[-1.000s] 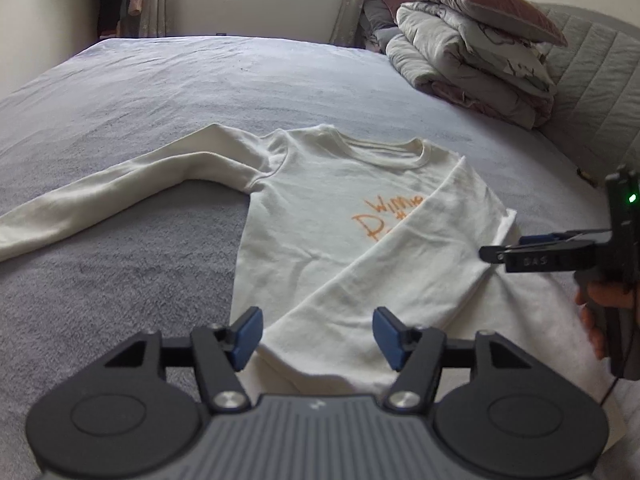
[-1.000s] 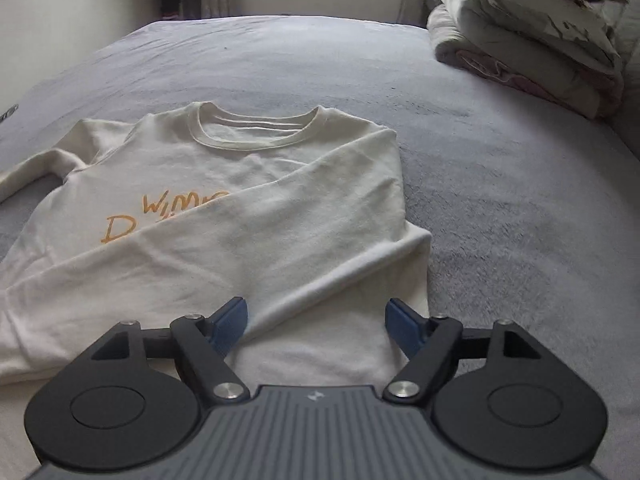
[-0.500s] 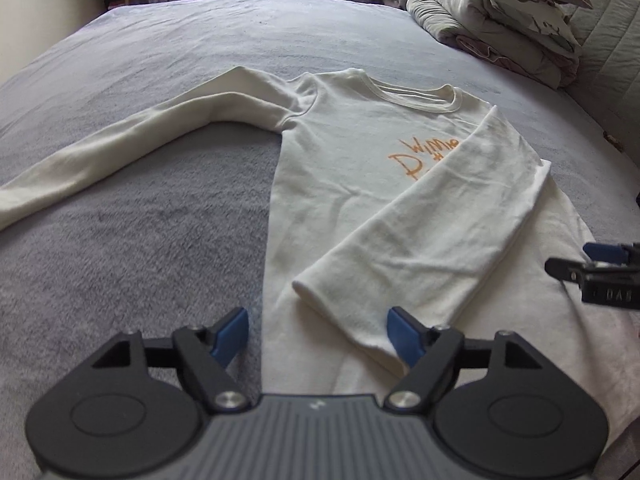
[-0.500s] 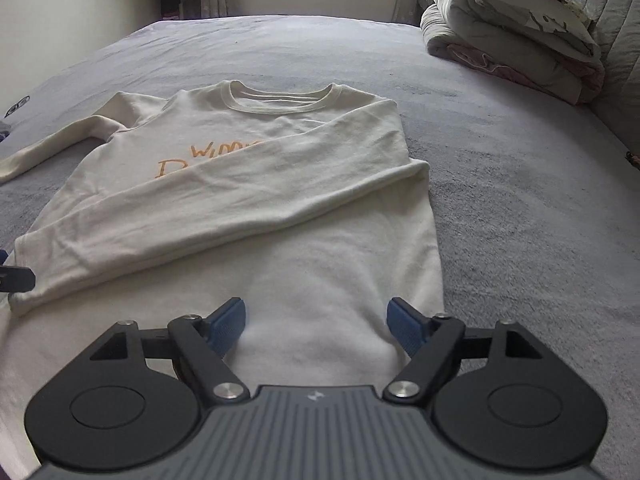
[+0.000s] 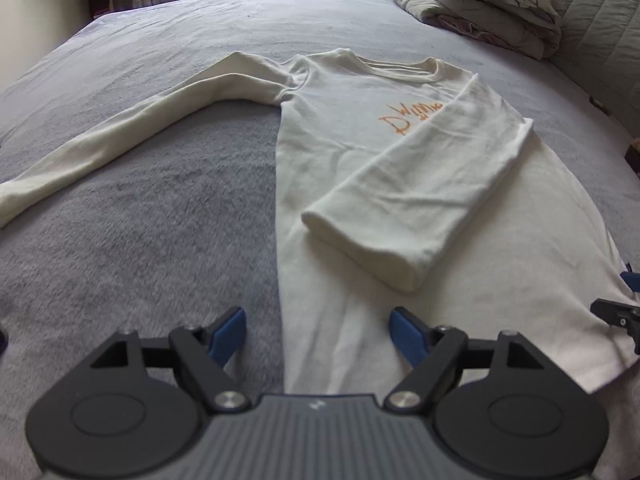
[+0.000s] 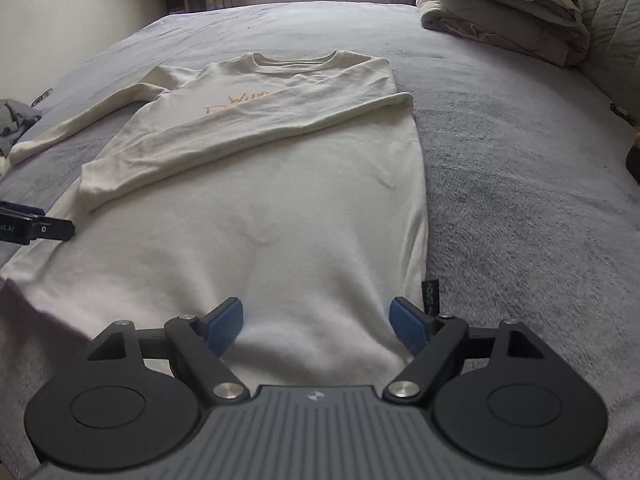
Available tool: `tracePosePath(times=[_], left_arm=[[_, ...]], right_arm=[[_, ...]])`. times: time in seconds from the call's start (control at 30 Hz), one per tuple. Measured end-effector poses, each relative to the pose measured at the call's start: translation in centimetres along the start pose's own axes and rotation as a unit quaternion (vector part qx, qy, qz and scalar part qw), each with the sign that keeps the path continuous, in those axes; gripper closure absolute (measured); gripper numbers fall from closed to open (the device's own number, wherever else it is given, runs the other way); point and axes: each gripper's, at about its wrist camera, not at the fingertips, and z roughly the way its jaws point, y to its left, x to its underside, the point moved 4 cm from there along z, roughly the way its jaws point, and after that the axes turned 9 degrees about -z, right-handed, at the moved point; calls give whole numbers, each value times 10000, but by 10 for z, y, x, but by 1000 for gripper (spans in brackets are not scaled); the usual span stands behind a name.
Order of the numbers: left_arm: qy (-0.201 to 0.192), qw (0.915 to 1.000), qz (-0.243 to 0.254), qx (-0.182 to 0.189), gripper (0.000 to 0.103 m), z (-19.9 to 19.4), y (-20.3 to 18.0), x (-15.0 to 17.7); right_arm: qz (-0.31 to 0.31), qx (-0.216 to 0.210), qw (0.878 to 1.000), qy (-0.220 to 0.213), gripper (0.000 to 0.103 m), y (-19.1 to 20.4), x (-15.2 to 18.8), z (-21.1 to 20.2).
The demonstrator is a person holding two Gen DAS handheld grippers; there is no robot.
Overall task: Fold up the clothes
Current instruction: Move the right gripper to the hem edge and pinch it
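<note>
Mostly visible, but the cream long-sleeve shirt (image 5: 352,168) has its hem cut off behind the tool bodies in both views, and the orange chest print (image 5: 412,116) is half covered by the folded sleeve (image 5: 416,196); only "D" and "Wi..." read, the rest hidden. Shirt lies flat, front up, on the grey bed (image 5: 160,216), long axis running straight away from both tools, collar (image 6: 294,62) at the far end. One sleeve is folded across the chest, cuff pointing toward the left tool (image 5: 320,334); the other sleeve (image 5: 132,132) stretches out far left of that tool, its cuff end at the frame edge. Small dark side label (image 6: 430,292) on the shirt's edge just beside the right tool (image 6: 318,326); text too small to read. Left tool: jaws spread wide, holding nothing, straddling the shirt's left edge. Right tool: jaws spread wide, empty, over the lower shirt body. Stacked bedding (image 6: 504,8) far ahead right, partly cropped. Bundle of grey cloth (image 6: 16,124) far left, unclear.
</note>
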Motion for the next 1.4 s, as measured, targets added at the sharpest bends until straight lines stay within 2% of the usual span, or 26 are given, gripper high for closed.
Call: tracePosePath(times=[0.17,0.37,0.47,0.57,0.67,0.77,0.83,0.9,0.93,0.97,1.0,1.03,1.17,1.27,1.33,1.4], left_arm=[[41,10000,-14,42,20,-8,14,12],[52,9995,297,6,17,-18,29,25],[42,9993,368,28,17,-25,36,30],[20,9994,312,112,17,-33,43,32],[-49,9992,48,381,17,-44,51,31],[-88,9934,-562,992,17,-54,64,25],[-29,9840,-1073,1419,18,-55,75,23],[75,9791,-1342,1526,30,-50,79,24],[139,9776,-1408,1560,42,-47,79,25],[228,9757,-1459,1617,49,-44,76,27],[294,9745,-1469,1671,52,-41,73,28],[327,9753,-1409,1670,56,-39,68,29],[378,9843,-1055,1363,57,-33,53,34],[351,9850,-1029,1337,57,-31,52,37],[323,9856,-1021,1310,57,-31,51,37],[282,9873,-981,1214,67,-30,52,38]], right_arm=[[116,-142,9997,161,19,-5,20,-16],[-864,67,9956,349,19,14,41,-31],[-986,113,9941,437,19,12,43,-36],[-678,97,9958,601,19,-1,41,-36],[-236,98,9991,334,19,-13,38,-45],[378,-67,9992,-86,19,-25,33,-54],[1039,-322,9936,-299,19,-38,32,-56],[1810,-605,9810,-358,20,-53,39,-52],[2191,-744,9721,-385,20,-60,42,-49],[2396,-818,9667,-366,27,-64,46,-47],[2593,-889,9611,-345,37,-67,49,-45],[2663,-869,9594,-327,41,-69,51,-44],[2466,-737,9658,-304,45,-61,50,-44],[2255,-659,9717,-251,48,-53,51,-43],[2276,-598,9716,-244,54,-56,52,-42],[2389,-563,9691,-252,67,-60,55,-42]])
